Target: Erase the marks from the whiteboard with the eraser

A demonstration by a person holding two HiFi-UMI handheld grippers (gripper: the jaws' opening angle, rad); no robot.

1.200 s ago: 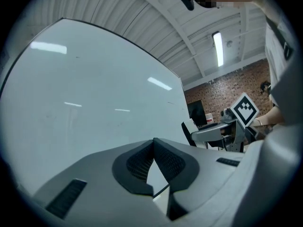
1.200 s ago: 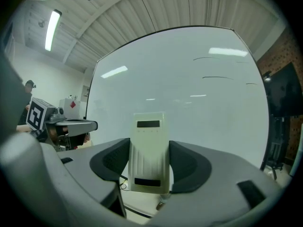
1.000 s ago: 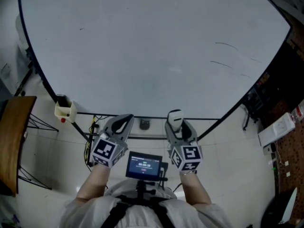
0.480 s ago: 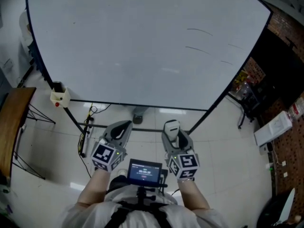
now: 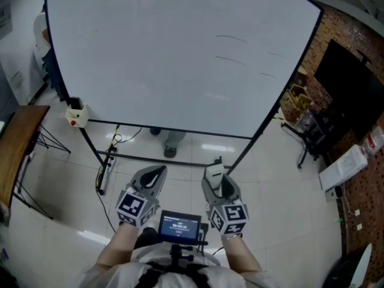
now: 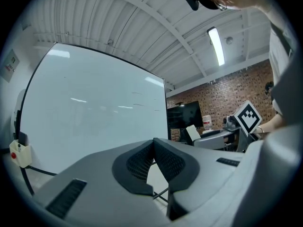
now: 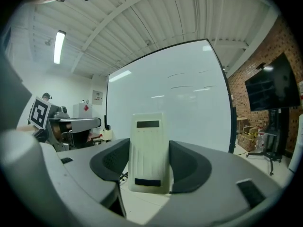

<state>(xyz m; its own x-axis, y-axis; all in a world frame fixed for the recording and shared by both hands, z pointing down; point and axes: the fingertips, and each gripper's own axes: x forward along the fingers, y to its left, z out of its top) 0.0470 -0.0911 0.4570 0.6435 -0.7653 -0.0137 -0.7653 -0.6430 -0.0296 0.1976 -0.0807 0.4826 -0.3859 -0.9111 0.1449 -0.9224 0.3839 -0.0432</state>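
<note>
Cream eraser [image 7: 149, 152] clamped upright in right gripper [image 5: 215, 174], end presumably left free for wiping; left gripper [image 6: 152, 145] jaws together, empty. Marks [image 5: 231, 48] toward two o'clock on whiteboard [image 5: 144, 65].

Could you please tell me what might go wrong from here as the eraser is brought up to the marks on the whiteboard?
1. The thin dark marks are faint and scattered high on the right of the large white whiteboard, so one could easily be missed.
2. The right hand-held gripper clamps the cream rectangular eraser with its top end sticking out past the jaws, so hard pressing might tilt or slip it.
</note>
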